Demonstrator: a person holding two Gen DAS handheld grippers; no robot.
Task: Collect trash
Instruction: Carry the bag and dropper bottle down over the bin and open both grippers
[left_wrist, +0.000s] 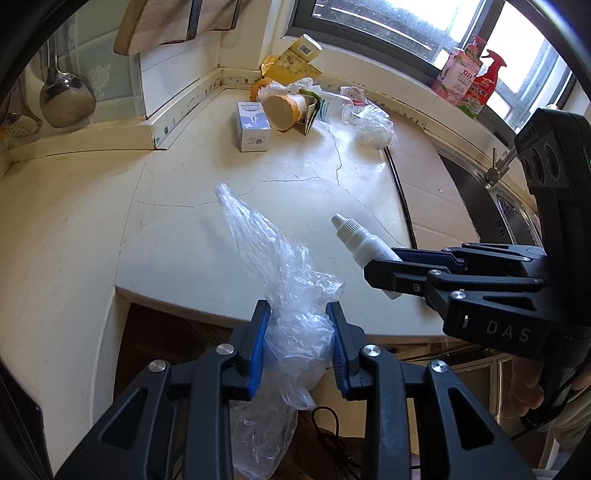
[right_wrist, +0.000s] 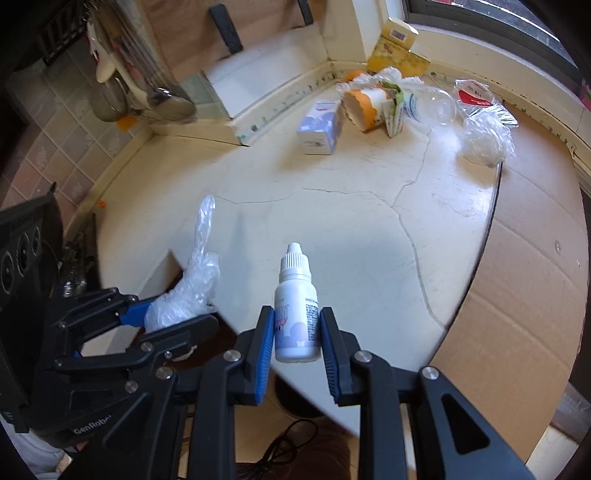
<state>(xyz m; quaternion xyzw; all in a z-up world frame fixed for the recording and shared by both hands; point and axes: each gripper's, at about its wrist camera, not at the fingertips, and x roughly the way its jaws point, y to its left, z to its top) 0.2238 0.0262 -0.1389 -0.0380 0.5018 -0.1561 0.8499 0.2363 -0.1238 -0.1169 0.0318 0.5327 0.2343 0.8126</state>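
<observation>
The left gripper (left_wrist: 298, 341) is clamped on a crumpled clear plastic bag (left_wrist: 291, 325), held just past the front edge of the cracked white countertop (left_wrist: 207, 236). The right gripper (right_wrist: 296, 334) pinches a small white dropper bottle (right_wrist: 296, 317) upright between its blue pads, above the counter's near edge. More trash sits at the far corner: a blue-and-white box (left_wrist: 253, 126), a tipped paper cup (left_wrist: 282, 110) and a wadded bag (left_wrist: 373, 131). Only the left camera shows the windowsill bottles (left_wrist: 467, 79) and sink tap (left_wrist: 496, 168); only the right shows the tiled wall (right_wrist: 48, 147) and most of the cardboard sheet (right_wrist: 524, 280).
</observation>
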